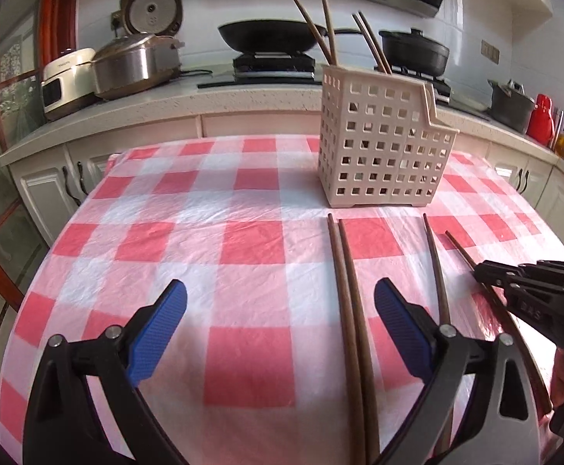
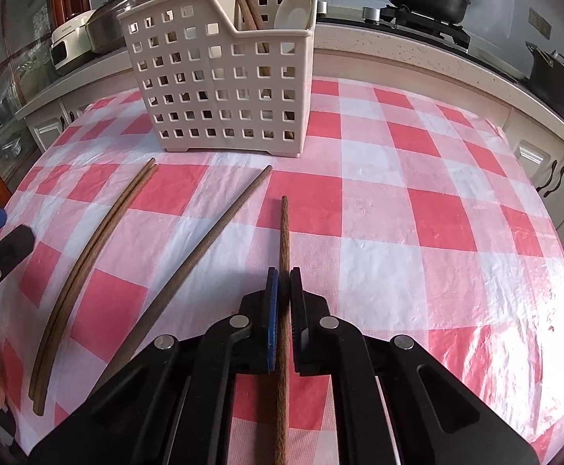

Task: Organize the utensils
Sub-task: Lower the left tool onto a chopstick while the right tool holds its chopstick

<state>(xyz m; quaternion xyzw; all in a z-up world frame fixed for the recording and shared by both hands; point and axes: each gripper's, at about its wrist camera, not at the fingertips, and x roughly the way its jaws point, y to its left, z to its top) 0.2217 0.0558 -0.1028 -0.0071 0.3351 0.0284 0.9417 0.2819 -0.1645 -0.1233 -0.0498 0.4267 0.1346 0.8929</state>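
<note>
Chopstick (image 2: 285, 255) clamped in right gripper (image 2: 283, 271); left gripper (image 1: 280, 296) wide open, empty; spoon (image 2: 293, 9) in basket (image 2: 219, 89), right-wrist view only.

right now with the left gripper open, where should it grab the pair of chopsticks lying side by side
Grip the chopstick pair mid-shaft from above, left gripper fingers straddling both sticks. They lie flat and touching on the tablecloth, so one squeeze across them should take both.

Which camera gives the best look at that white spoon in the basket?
The right wrist view: the white spoon shows over the basket's low rim, beside the chopsticks. In the left wrist view the basket hides the spoon.
</note>
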